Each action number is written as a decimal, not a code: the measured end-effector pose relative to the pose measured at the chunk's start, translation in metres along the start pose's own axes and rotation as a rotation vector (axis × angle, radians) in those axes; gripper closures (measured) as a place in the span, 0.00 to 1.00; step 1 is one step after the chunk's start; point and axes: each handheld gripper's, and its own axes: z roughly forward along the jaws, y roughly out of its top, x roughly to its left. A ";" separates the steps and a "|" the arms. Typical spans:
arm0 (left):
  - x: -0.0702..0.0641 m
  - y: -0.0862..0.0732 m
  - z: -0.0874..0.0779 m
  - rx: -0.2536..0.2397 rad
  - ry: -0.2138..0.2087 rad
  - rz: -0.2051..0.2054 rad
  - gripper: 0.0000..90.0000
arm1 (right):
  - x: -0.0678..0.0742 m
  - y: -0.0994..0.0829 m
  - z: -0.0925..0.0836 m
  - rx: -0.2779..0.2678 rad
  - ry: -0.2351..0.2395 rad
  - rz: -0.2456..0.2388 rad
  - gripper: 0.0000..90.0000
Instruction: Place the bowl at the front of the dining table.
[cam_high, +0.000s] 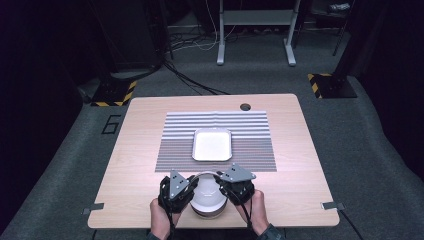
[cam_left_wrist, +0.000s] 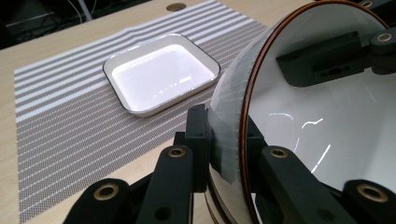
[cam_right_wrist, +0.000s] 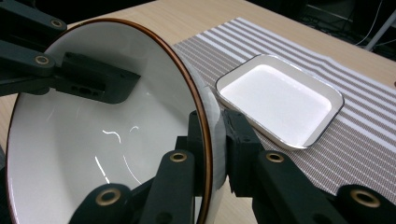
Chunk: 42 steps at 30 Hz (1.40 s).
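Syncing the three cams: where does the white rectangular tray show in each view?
High view: white tray mid-table on the striped mat, beyond the bowl.
Left gripper view: tray upper centre-left, left of the bowl's rim.
Right gripper view: tray right of centre, past the bowl's rim.
Shared landmark: the striped mat under the tray.

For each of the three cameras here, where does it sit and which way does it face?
High view: above the person's side, looking forward and down on the table; both hands and tongs show, left tongs, right tongs.
Left gripper view: rides the left tongs, looking along the jaws clamped on the bowl rim towards the tray.
Right gripper view: rides the right tongs, clamped on the opposite rim.
Shared: bowl, tray and striped mat; each gripper view also catches the other tongs.
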 end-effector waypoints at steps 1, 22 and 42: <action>0.000 0.002 -0.001 -0.003 -0.001 -0.001 0.89 | -0.001 0.001 -0.001 -0.009 -0.002 -0.002 0.91; 0.002 0.023 -0.006 -0.049 0.015 0.021 0.89 | -0.007 0.019 -0.012 -0.060 -0.031 -0.021 0.91; 0.010 0.044 -0.002 -0.079 0.010 0.029 0.89 | -0.018 0.036 -0.016 -0.094 -0.065 -0.026 0.91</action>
